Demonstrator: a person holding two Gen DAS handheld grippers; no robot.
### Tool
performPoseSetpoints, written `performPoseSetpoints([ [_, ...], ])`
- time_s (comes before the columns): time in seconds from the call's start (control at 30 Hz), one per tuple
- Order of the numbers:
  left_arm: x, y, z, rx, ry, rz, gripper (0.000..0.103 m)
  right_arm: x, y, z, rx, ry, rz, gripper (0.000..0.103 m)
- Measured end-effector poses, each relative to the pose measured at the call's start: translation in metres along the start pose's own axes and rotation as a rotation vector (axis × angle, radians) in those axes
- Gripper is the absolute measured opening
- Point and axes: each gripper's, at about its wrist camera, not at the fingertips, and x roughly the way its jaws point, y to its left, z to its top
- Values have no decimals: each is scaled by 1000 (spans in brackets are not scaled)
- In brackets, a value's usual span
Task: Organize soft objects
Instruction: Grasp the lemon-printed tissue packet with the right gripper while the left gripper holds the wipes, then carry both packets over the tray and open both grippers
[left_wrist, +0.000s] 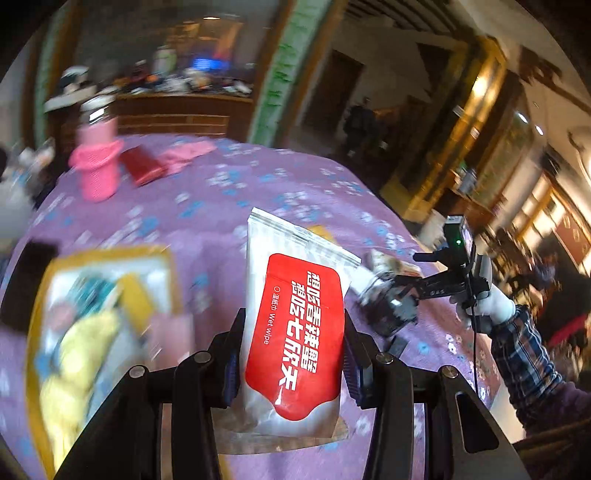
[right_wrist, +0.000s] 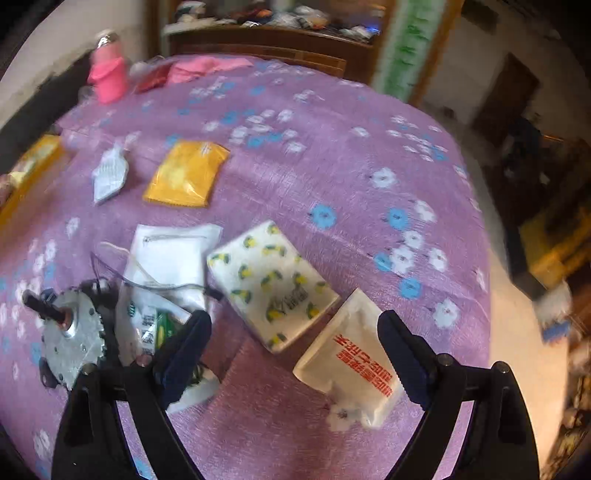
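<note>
My left gripper (left_wrist: 293, 332) is shut on a white wet wipe packet with a red label (left_wrist: 291, 266), held upright above the purple flowered cloth (left_wrist: 229, 206). Below and to its left lies a yellow-rimmed box (left_wrist: 107, 254) holding a yellow cloth (left_wrist: 81, 354) and other soft items. My right gripper (right_wrist: 295, 321) stands open above the cloth. A white packet with red print (right_wrist: 351, 354) lies under the gap between its fingers, untouched. Next to that packet lies a lemon-print tissue pack (right_wrist: 269, 284). An orange packet (right_wrist: 186, 173) and a white pouch (right_wrist: 171, 254) lie farther out.
A metal toothed disc with a shaft (right_wrist: 70, 332) and thin wires lie by the right gripper's left finger, next to a green-and-white packet (right_wrist: 147, 325). A pink bottle (right_wrist: 109, 74), a red pouch and a pink cloth stand at the far edge. The table drops off at the right.
</note>
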Motion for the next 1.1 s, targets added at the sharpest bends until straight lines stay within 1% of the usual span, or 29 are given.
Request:
performPoseSetpoints([
  [0.07,-13,17,-11,-62,-23,21,47,7,-3,5,-41,3,-31,91],
  [0.13,-25,30,-21,-130,-47,28,47,17,-5,10,-64,9,-5,90],
  [0.17,-32,36,-26,-159,-62,32,47,23,-4,12,-67,9,23,86],
  [0.2,-38,40,-30,-176,-72,38,47,29,-5,15,-72,14,49,77],
  [0.23,-44,44,-35,-195,-85,48,47,35,-6,18,-70,24,84,75],
  [0.27,-48,46,-38,-205,-92,53,47,36,-8,19,-47,22,121,65],
  [0.3,-53,48,-42,-216,-102,60,47,35,-14,20,-5,37,166,59],
  [0.33,-57,51,-46,-222,-110,64,47,37,-15,19,19,32,175,57],
  [0.4,-68,55,-54,-238,-126,71,47,30,-22,12,71,20,200,56],
  [0.47,-73,64,-59,-263,-140,76,47,21,-30,1,134,3,195,56],
  [0.53,-80,73,-64,-289,-157,85,47,6,-41,-11,196,-27,169,56],
  [0.6,-89,83,-71,-322,-179,101,47,-11,-53,-23,252,-58,124,56],
  [0.73,-100,101,-86,-362,-196,153,47,-51,-72,-40,350,-131,58,56],
  [0.77,-100,105,-92,-374,-193,160,47,-64,-74,-43,366,-157,54,56],
  [0.83,-99,109,-100,-389,-184,168,47,-85,-72,-45,389,-204,75,56],
  [0.9,-94,112,-107,-399,-167,182,47,-106,-59,-42,388,-253,110,56],
  [0.97,-90,114,-111,-402,-153,205,47,-123,-35,-35,366,-293,178,56],
  [1.0,-87,115,-112,-402,-144,222,47,-128,-21,-30,348,-304,211,56],
  [1.07,-81,116,-112,-407,-124,233,48,-136,11,-17,303,-317,289,56],
  [1.1,-76,117,-112,-412,-104,248,48,-138,34,-9,274,-318,338,56],
])
